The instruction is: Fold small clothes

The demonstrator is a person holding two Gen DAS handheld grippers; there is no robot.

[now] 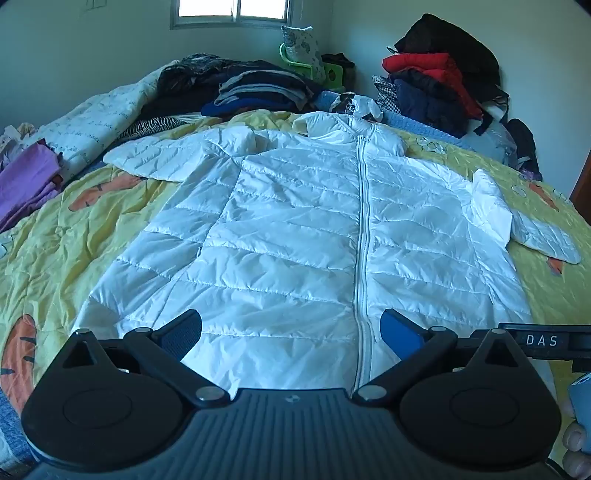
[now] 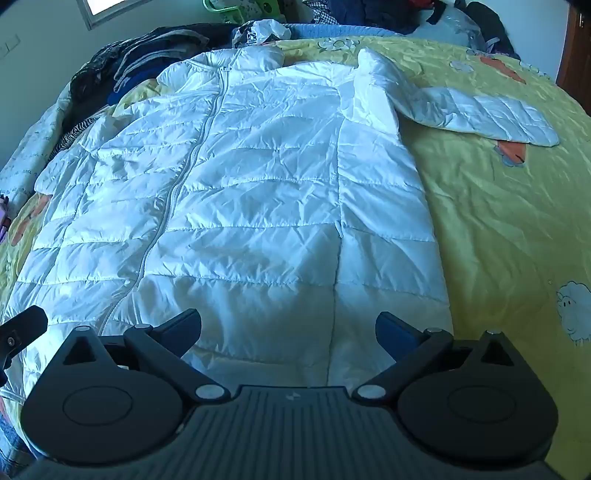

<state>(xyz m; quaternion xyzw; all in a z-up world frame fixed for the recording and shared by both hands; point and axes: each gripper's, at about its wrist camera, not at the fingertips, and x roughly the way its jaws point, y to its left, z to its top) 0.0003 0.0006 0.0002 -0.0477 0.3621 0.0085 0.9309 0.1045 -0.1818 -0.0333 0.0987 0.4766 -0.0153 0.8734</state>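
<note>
Place: a bedroom in a home.
Bed: a wide bed under a yellow cartoon-printed quilt, sheep and orange shapes on it.
Clothing: stacks of dark folded garments and a heap of red and navy jackets by the far wall.
Room: pale walls, a small framed window.

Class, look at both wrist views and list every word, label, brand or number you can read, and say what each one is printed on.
"DAS": white letters on the black bar at the right edge of the left wrist view, beside the left gripper.
Small dark mark by the collar zip of the white jacket: too small to read.
Pale pattern on the white quilt: may be writing, too blurred to read.
Right wrist view: nothing readable.
</note>
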